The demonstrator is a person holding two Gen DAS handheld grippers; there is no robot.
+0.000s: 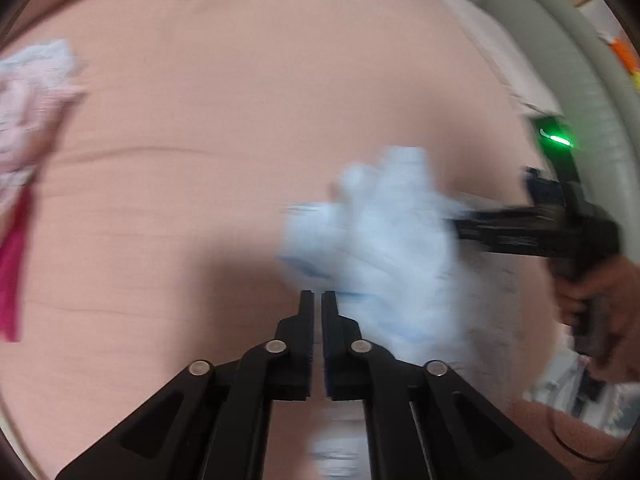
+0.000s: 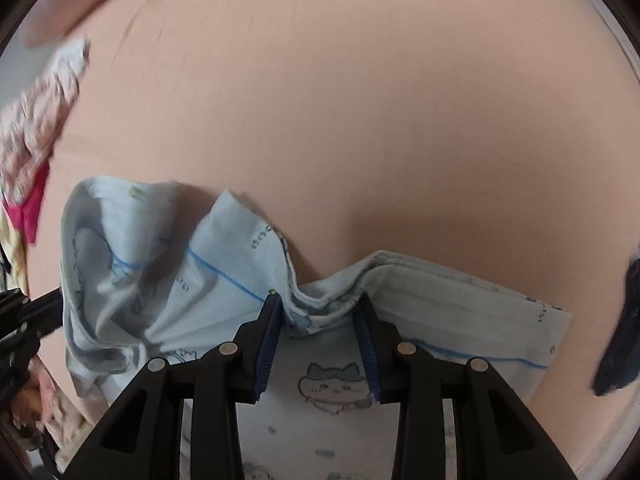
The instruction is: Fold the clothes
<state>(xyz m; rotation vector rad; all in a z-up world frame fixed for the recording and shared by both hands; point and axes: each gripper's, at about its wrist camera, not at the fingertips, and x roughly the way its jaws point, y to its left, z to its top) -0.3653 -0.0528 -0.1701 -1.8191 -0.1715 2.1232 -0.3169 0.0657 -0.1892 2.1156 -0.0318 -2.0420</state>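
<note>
mainly: light blue garment [image 2: 224, 280], thin printed cotton with small cartoon cats and a darker blue stitched line. lies crumpled across the lower middle of the right wrist view, on a peach bedsheet [image 2: 360, 120]; its right part is already doubled into a flat stack of layers, its left part bunched and standing in loose ridges. in the left wrist view it shows as a blurred pale heap at centre right.

handling, judged: very light, soft, no stiffness of its own; it will sag and slide on the smooth sheet when pulled, and layers may slip apart unless pinched together. not fragile. best taken at a hem or corner, or at the stitched seam, where the cloth is thicker and gives the pads something to bite.

right gripper [image 2: 318, 300]: jaws stand at a narrow-to-middling gap over a raised fold of the garment, cloth lying between the pads; whether they press on it cannot be told.

left gripper [image 1: 318, 296]: jaws drawn together, only a slit between them, at the garment's near edge in the lower middle; nothing can be seen caught in the slit, blur forbids certainty.

surroundings: pink and white clothes [image 2: 36, 120] at the far left edge; dark garment [image 2: 620, 340] at the right edge; a hand [image 1: 600, 292] on the other gripper's handle.
</note>
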